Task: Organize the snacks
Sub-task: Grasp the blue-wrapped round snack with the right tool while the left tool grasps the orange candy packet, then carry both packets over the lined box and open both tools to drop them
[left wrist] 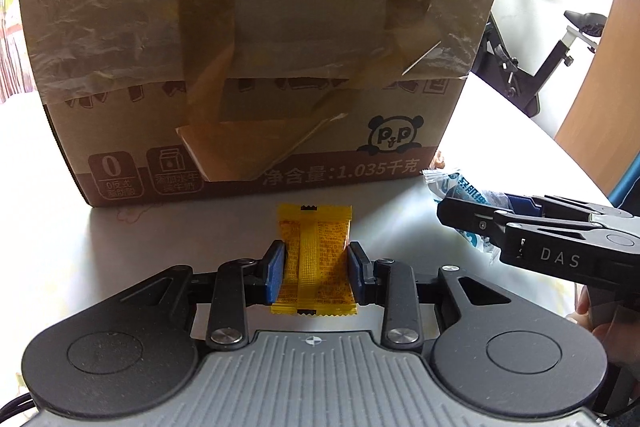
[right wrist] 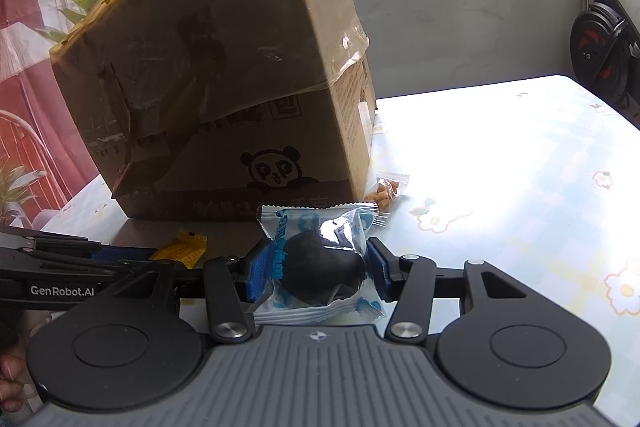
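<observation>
Left hand-held gripper (left wrist: 316, 269): blue pads (left wrist: 275, 271) pinching a yellow snack packet (left wrist: 314, 259) by its 2 long edges, back seam facing up, packet held lengthwise between the fingers just in front of the cardboard box (left wrist: 256, 47). From the right wrist view, only a corner of that yellow snack packet (right wrist: 182, 247) visible, beside the left hand-held gripper's black arm marked GenRobot.AI.

Right hand-held gripper (right wrist: 318, 269): pinching a clear blue-printed wrapper (right wrist: 316, 263) with a dark round snack inside, pads (right wrist: 260, 273) pressed against both sides of it. Same wrapper (left wrist: 452, 187) seen from the left wrist view near the box's lower right corner, partly hidden by the right hand-held gripper (left wrist: 460, 213) marked DAS.

Cardboard box standing upright on the bench (right wrist: 500, 167), wrapped with clear tape, panda logo (left wrist: 394, 137) and brown band with Chinese print along the bottom. Bench covered with a pale floral cloth.

1 more small clear packet (right wrist: 386, 191) with orange-brown pieces lying on the bench, touching or just beside the box's right corner. Exercise bike (right wrist: 600, 55) beyond the bench's far edge.
</observation>
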{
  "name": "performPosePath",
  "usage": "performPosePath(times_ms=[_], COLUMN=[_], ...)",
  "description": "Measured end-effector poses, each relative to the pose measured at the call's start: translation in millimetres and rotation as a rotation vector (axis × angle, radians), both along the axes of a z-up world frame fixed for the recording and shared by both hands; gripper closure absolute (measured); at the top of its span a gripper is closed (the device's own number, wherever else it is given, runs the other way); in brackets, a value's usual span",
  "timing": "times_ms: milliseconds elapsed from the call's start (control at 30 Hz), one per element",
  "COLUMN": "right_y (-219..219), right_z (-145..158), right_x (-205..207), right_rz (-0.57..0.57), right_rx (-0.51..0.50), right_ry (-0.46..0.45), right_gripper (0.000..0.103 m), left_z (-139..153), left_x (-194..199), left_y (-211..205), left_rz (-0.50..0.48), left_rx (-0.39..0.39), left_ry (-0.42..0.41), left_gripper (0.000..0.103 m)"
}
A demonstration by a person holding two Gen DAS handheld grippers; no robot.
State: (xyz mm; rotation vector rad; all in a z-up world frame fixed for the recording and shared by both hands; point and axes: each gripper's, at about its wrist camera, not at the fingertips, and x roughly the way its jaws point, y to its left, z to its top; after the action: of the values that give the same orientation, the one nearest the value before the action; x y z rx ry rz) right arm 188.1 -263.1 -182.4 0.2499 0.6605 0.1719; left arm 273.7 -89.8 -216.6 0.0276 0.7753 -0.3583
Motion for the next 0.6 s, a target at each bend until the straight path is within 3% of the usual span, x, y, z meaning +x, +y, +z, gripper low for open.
performPosePath(times_ms=[300, 433, 600], right_y=[5.3, 12.0, 26.9], right_z=[-1.6, -0.7, 14.0], right_x=[5.3, 5.9, -0.7], right_rz=[0.027, 0.032, 0.034], right_rx=[-0.030, -0.069, -0.130], right_ry=[0.012, 0.015, -0.023], right_gripper=[0.050, 0.050, 0.050], left_z=[11.8, 42.8, 93.2], left_x=[-3.0, -8.4, -14.8], left_y=[-0.9, 10.7, 29.2], left_rz=[-0.031, -0.026, -0.040], left_rx=[-0.004, -0.033, -0.053], left_ry=[-0.034, -0.101, -0.245], left_gripper=[0.068, 0.068, 0.068])
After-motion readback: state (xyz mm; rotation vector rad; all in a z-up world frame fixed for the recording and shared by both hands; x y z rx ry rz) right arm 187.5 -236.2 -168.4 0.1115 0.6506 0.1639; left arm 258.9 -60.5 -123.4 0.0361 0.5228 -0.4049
